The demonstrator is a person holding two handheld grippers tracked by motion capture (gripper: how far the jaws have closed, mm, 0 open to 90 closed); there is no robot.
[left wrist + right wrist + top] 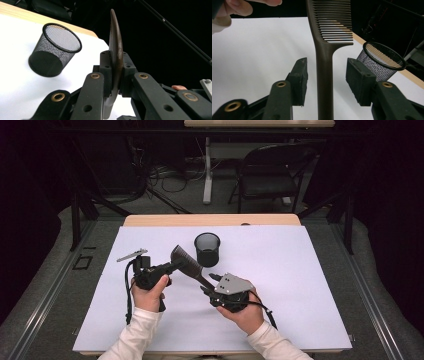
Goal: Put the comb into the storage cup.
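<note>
Comb clamped in left tool, right tool open

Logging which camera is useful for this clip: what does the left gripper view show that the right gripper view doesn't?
Left gripper view alone: the left gripper shut on the comb, seen edge-on. Right gripper view alone: the comb's teeth side-on, its handle standing in the gap of the open right gripper, touching neither pad, and part of a hand at top left. Both share the comb, the black mesh cup and the white table surface.
</note>
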